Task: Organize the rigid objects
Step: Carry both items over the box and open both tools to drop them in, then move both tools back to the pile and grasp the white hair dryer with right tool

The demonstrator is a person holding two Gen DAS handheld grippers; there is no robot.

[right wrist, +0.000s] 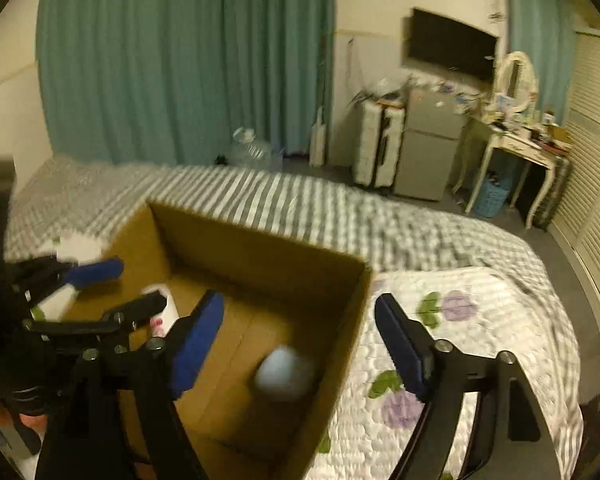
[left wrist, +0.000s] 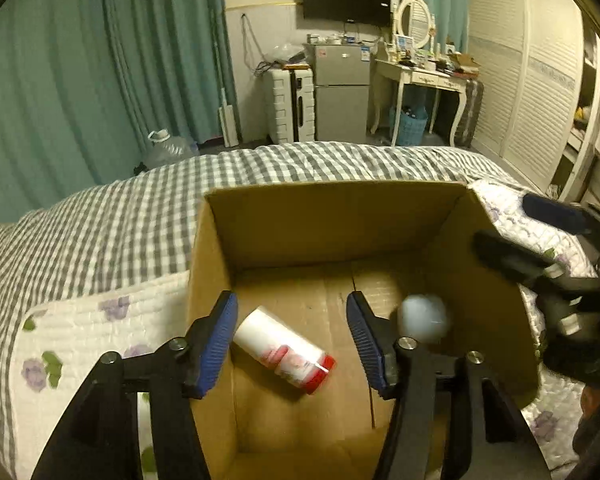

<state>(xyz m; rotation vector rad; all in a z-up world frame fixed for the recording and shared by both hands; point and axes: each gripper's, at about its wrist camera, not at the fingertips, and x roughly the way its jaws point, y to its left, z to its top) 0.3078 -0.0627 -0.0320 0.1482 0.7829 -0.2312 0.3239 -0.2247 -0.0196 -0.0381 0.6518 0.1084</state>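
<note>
An open cardboard box (left wrist: 332,192) stands on the bed. A white bottle with a red cap (left wrist: 284,350) lies tilted inside it, at the left of the box floor. My left gripper (left wrist: 291,304) hangs open above the bottle, its blue pads apart from it. A pale round ball (left wrist: 424,320), blurred, is inside the box at the right. In the right wrist view the ball (right wrist: 284,374) shows below my right gripper (right wrist: 300,344), which is open and holds nothing. My left gripper (right wrist: 138,285) partly hides the bottle (right wrist: 168,304). My right gripper (left wrist: 504,219) is over the box's right wall.
The box (right wrist: 260,236) rests on a white quilt with purple flowers (right wrist: 460,320) over a grey checked cover (left wrist: 100,220). Beyond the bed stand a water jug (left wrist: 168,148), a suitcase (left wrist: 290,104), a small fridge (left wrist: 342,92), a dressing table (left wrist: 424,76) and louvred wardrobe doors (left wrist: 528,80).
</note>
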